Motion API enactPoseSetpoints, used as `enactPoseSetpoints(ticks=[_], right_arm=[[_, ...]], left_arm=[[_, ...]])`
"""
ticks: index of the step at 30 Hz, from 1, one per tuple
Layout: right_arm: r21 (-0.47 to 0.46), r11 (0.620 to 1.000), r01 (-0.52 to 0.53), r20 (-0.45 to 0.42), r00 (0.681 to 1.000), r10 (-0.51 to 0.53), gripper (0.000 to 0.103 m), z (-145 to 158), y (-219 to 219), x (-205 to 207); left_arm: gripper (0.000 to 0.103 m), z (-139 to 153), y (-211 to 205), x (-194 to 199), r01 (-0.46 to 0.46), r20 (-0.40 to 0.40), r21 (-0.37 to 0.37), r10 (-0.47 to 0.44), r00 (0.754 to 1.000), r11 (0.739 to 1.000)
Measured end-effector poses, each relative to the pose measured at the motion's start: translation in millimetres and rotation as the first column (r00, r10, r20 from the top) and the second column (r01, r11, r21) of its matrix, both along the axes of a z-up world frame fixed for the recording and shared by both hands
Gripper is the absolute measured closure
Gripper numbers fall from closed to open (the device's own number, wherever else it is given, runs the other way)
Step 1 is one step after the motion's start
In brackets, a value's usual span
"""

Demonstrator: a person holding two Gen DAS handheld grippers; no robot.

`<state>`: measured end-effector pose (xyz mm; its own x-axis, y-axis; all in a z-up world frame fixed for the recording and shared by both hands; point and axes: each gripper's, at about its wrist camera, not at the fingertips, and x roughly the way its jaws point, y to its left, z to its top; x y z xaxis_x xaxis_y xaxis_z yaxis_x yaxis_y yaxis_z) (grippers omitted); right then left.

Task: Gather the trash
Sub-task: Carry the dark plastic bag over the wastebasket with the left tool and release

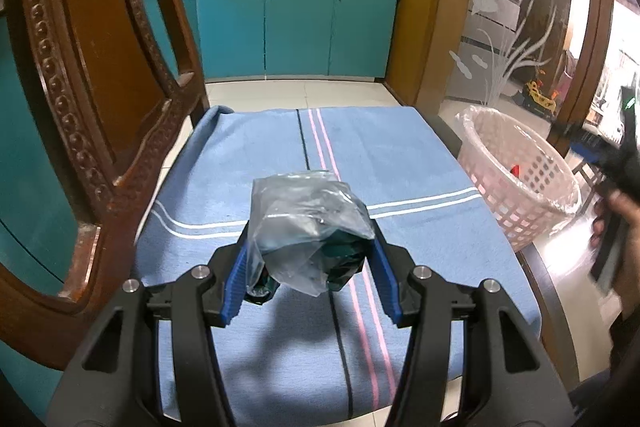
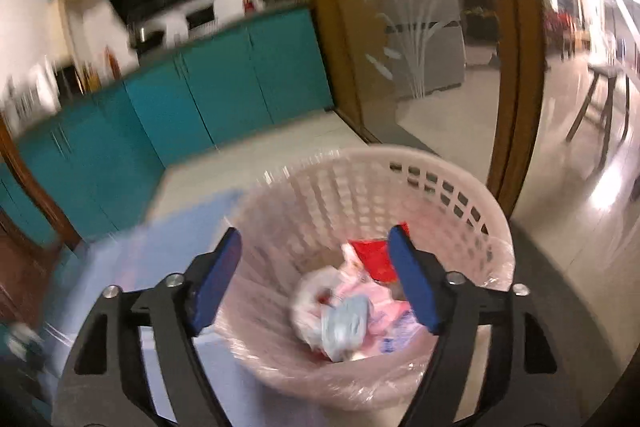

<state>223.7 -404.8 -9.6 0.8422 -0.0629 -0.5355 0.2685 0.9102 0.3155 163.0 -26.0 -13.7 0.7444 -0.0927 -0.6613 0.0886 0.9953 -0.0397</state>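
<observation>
1. Far left, left wrist view: carved wooden chair [image 1: 92,115] stands just beside the table's left edge.
2. Table is covered by a blue striped cloth [image 1: 248,163]; teal cabinets [image 1: 296,27] run along the far wall.
3. Centre: left gripper [image 1: 310,247] is clamped on a crumpled clear plastic bag [image 1: 304,223]. Both blue pads [image 1: 236,279] press its sides. Something dark green shows inside the bag. Bag sits over the near-middle of the cloth; cannot tell if it touches the cloth.
4. Right of the cloth: pink lattice basket [image 1: 524,195] with a clear liner, at the table's right edge, tilted in this view. A red scrap shows inside it.
5. Far right edge of that view: a hand on a black handle, blurred.
6. Right wrist view, motion-blurred: right gripper [image 2: 316,267] is wide, nothing between the pads, hanging above the basket [image 2: 472,203] mouth.
7. In the basket: red wrapper [image 2: 374,255] at the far side, pink and white bag wad [image 2: 344,311] near the middle.
8. Frosted glass partition [image 2: 412,27] stands right of and beyond the basket.
</observation>
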Motion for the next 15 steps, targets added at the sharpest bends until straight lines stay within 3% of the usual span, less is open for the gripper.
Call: enactPoseSetpoints(ticks=[2,4,7,11,15], right_arm=[[0.079,0.995,0.064,0.122,0.990,-0.073,0.003,23,-13,-32],[0.130,0.987,0.100,0.172,0.978,-0.121,0.003,33,-22,-53],[0.223,0.964,0.145,0.175,0.967,-0.186,0.003,36,-39,-75],[0.224,0.960,0.166,0.165,0.965,-0.205,0.003,34,-51,-78],[0.258,0.949,0.182,0.151,0.962,-0.226,0.003,29,-65,-78]], left_arm=[[0.049,0,-6,0,0.018,0.000,0.003,-0.018,1.000,1.000],[0.049,1,-19,0,0.055,0.002,-0.001,-0.055,0.999,0.999],[0.049,4,-45,4,0.102,0.005,0.010,-0.102,0.995,0.995],[0.049,17,-101,25,0.196,-0.007,-0.013,-0.196,0.981,0.980],[0.049,39,-187,52,0.325,0.030,0.023,-0.326,0.945,0.945]])
